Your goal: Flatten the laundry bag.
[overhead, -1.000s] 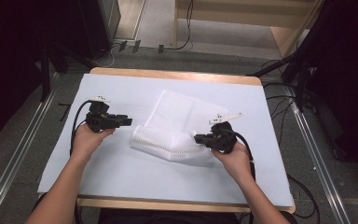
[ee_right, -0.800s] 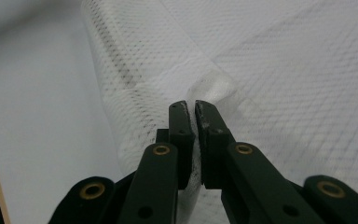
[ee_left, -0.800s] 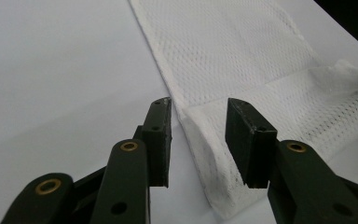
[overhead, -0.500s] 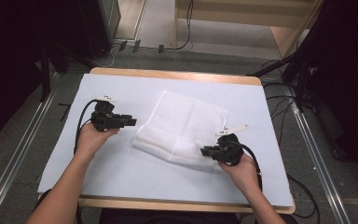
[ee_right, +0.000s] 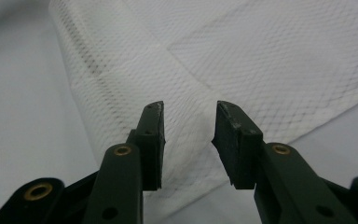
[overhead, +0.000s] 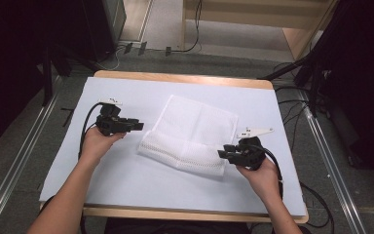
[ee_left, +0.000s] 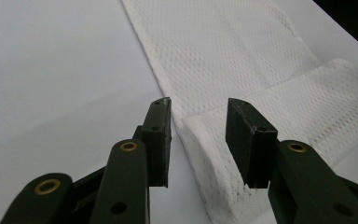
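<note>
**Two grippers flank a folded mesh cloth on a pale surface**

A white mesh cloth (overhead: 191, 134) lies near the middle of the light-coloured surface (overhead: 126, 185), its near edge folded back over itself into a thicker band. The left gripper (overhead: 139, 126), held in the person's left hand (overhead: 96, 144), points at the cloth's left edge; in the left gripper view its jaws stand apart, with the rolled corner of the fold (ee_left: 209, 154) lying on the surface between them, no pad pressing on it. The right gripper (overhead: 222, 153), in the right hand (overhead: 260, 173), sits at the near right corner of the fold. Its jaws have just been opening, and in the right gripper view they stand parted above the mesh (ee_right: 186, 93), gripping nothing. Cables trail from both grippers across the surface.
</note>
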Tool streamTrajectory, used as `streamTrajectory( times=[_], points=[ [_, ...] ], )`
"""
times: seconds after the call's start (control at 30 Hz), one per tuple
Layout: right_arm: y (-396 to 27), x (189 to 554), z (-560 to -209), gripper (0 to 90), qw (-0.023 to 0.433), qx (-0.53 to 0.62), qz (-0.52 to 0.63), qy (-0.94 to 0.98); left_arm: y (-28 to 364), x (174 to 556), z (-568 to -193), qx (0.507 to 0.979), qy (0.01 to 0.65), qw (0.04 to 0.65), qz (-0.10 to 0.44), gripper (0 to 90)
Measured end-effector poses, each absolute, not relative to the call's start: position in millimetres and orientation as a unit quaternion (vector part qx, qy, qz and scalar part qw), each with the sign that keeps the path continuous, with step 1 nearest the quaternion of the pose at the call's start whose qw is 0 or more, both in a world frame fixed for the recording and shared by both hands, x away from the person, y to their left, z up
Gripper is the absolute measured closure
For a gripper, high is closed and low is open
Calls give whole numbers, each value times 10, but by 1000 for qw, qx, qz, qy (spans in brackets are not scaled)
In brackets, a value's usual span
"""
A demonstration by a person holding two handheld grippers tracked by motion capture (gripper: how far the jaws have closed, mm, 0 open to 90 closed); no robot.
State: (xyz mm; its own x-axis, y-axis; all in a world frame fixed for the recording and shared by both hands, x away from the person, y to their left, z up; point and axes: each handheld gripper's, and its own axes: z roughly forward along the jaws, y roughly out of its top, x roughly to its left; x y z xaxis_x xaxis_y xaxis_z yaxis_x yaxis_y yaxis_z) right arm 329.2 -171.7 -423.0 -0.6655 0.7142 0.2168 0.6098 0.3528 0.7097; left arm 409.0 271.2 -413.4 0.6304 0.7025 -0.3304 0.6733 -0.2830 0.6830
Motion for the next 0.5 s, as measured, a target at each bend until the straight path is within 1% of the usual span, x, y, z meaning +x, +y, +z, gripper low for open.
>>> streamTrajectory(
  times=[0.2,0.27,0.43,0.5],
  points=[
    [-1707,3439,-4175,667,66,403,412,814,2674,4098,-4137,803,427,416,16,617],
    [-1645,3567,-4214,670,55,403,411,816,2660,4103,-4141,804,425,415,16,617],
    [-1541,3700,-4265,676,49,397,410,820,2657,4108,-4144,804,425,415,16,617],
    [-1485,3755,-4289,676,53,388,410,823,2661,4109,-4145,803,427,415,17,617]
  ],
)
